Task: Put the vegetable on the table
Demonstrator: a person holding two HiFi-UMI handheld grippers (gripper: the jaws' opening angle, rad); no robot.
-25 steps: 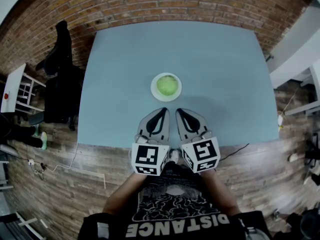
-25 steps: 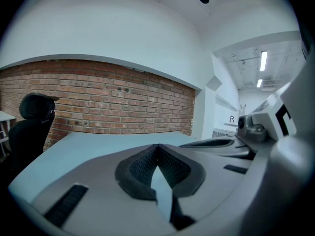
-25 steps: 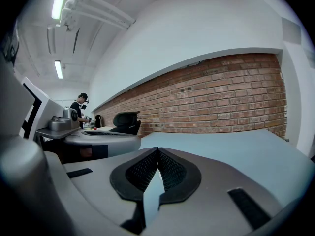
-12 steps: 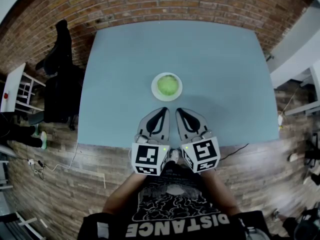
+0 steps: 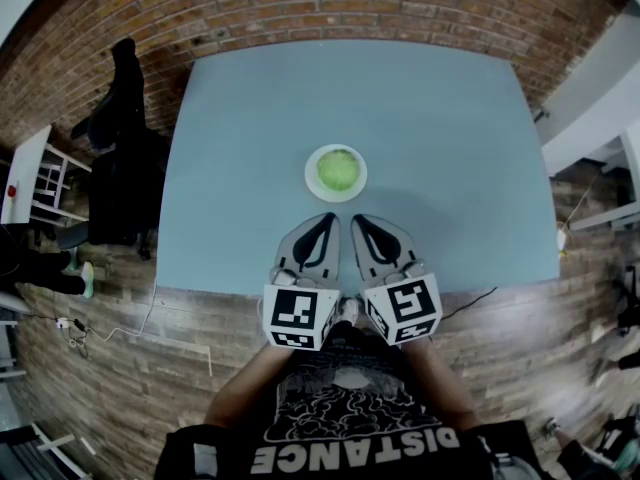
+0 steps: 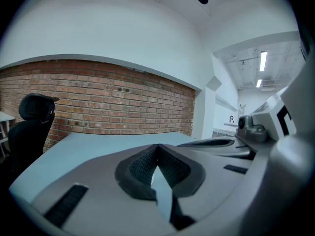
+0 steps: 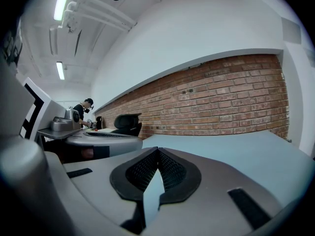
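A plate (image 5: 310,180) with a vegetable (image 5: 337,169) is sitting mid-table, just beyond the left gripper (image 5: 327,218) and right gripper (image 5: 359,219), blocking the straight path. The table (image 5: 450,118) is lying open to its left, right and far side. A chair (image 5: 120,158) is standing off the left edge.

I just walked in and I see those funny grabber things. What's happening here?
A person stands at the near edge of a blue table, holding a left gripper and a right gripper side by side. Both are shut and empty. A round green vegetable sits on a white plate in the middle of the table, just beyond the gripper tips. Nothing touches it, so moving it onto the table has not begun yet.
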